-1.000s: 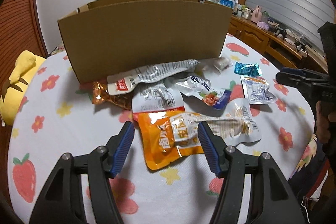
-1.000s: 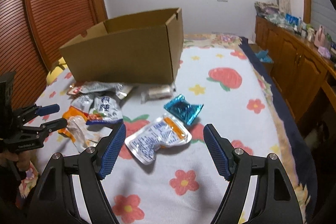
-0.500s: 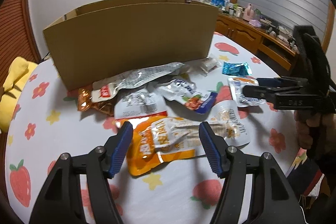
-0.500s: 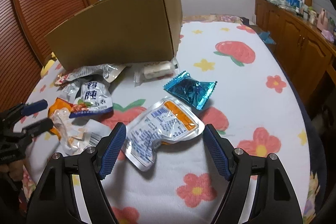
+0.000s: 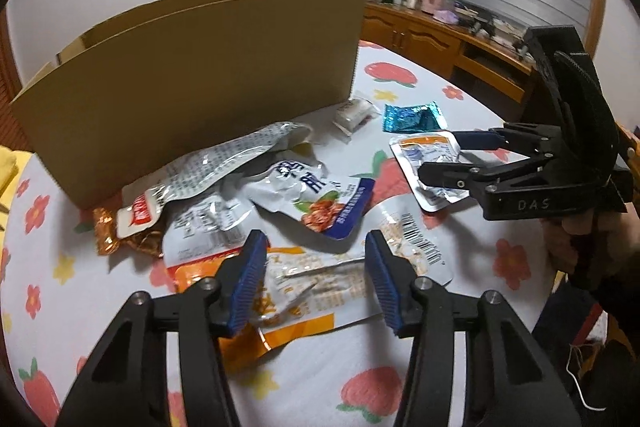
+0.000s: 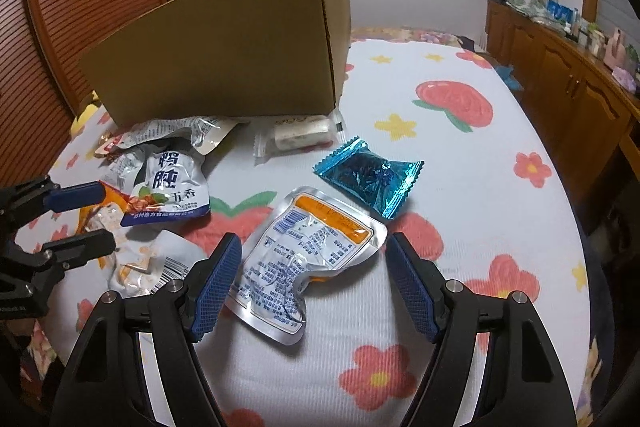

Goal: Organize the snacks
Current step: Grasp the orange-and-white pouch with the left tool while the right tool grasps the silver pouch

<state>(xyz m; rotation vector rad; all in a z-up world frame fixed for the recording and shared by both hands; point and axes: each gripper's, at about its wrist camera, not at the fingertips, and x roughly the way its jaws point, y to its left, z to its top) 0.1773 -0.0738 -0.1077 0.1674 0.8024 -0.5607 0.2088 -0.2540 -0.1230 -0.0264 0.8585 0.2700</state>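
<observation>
- We see a big brown cardboard box [image 5: 192,75] in the upper left of the left view. Its wall is flat and smooth. We cannot see what is in it.
- Shiny, crinkly snack bags lie in a heap at the foot of the box, in the middle of the left view.
- The orange and clear plastic snack bag [image 5: 304,291] lies low in that view, between the blue ribbed pads of our left gripper [image 5: 316,279]. Its jaws have just been closing. They stand partly open, and we cannot tell if the pads touch the bag.
- A white and blue foil bag with a picture of meat [image 6: 168,187] rests on the heap, at the left of the right view.
- The flat silver pouch with an orange stripe [image 6: 308,251] lies in the middle of the right view. Our right gripper [image 6: 312,287] stands wide open around it, with a gap at each side.
- A small shiny teal foil packet [image 6: 368,179] lies just above the pouch.
- A clear wrapper with a white roll inside [image 6: 304,133] lies by the box corner.
- All of it sits on a soft white bed cover with red strawberries and flowers [image 6: 460,155].
- Brown wooden cabinets [image 6: 560,83] stand at the right edge.
</observation>
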